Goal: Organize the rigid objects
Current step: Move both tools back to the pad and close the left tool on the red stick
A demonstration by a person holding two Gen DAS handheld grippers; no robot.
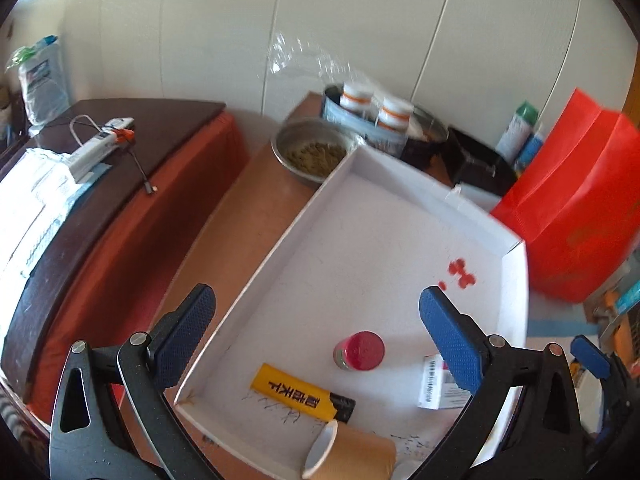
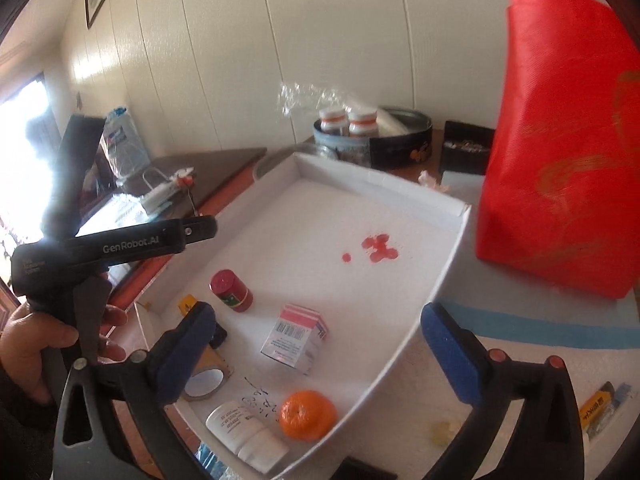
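While both sets of tongs hang over the near end of the white tray (image 1: pixel 400 216), you hold nothing in either. Your left gripper (image 1: pixel 316 324) stands spread as wide as it goes, its left pad out over the tray's left wall and its right pad inside, near the small carton (image 1: pixel 434 386).

Working left to right along the near end in that view, the yellow lighter (image 1: pixel 296 394) lies flat with its long axis running left to right, slightly angled, across the line your left tongs point along. Just beyond it the red-capped bottle (image 1: pixel 360 350) sits almost midway between the left pads. The paper tube (image 1: pixel 352 454) lies on its side at the very near edge, below the lighter.

Your right gripper (image 2: pixel 316 338) is equally wide and empty, and the carton (image 2: pixel 296 338) lies between its pads, a little ahead. The orange (image 2: pixel 307 414) and the white bottle (image 2: pixel 246 430) sit nearer still, low in that view.

My judgement: your left hand is closer to the lighter and red-capped bottle, your right to the carton. For the lighter, you would likely need to roll the left wrist so the pads close across its narrow width.
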